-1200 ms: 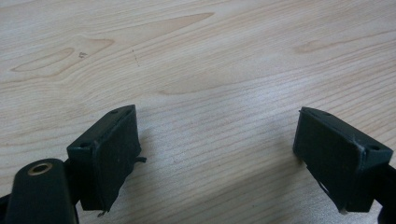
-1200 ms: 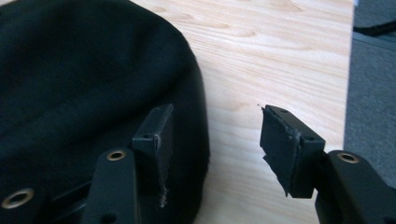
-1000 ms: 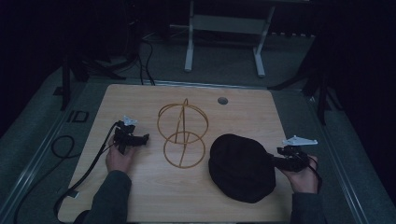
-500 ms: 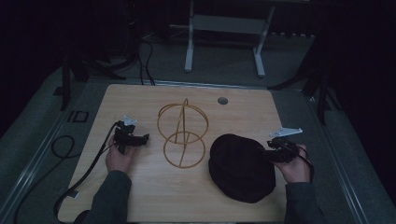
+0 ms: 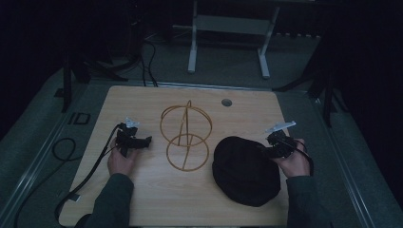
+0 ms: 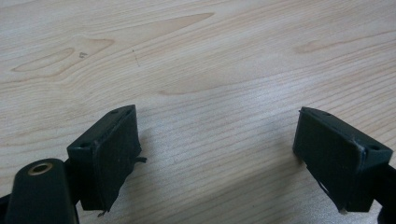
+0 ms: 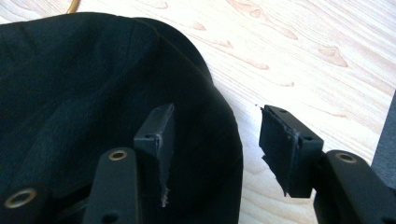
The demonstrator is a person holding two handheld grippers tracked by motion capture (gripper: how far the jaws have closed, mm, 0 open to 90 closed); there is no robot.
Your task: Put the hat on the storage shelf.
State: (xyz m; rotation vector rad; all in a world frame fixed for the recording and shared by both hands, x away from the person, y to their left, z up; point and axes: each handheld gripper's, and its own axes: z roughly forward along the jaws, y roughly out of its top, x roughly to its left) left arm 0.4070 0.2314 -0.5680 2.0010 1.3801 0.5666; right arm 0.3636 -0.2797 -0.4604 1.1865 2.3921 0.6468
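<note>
Jaws of the right gripper (image 7: 212, 144) stand apart and have just been widening, the rim of the black cap (image 7: 93, 93) lying between them with neither pad pressing on it; one jaw hangs over the fabric, the other over bare wooden table (image 7: 303, 56); in the high view the right gripper (image 5: 273, 146) sits at the cap's (image 5: 244, 171) right edge, held low with the forearm coming in from the bottom; the cap lies flat on the near right part of the table (image 5: 157, 199), roundish, its long axis too slight to tell; the left gripper (image 6: 217, 149) has its jaws wide apart over bare wood, grasping nothing; seen from above, the left gripper (image 5: 138, 141) points right toward a gold wire stand (image 5: 185, 135) at the table's middle, just left of the cap.
</note>
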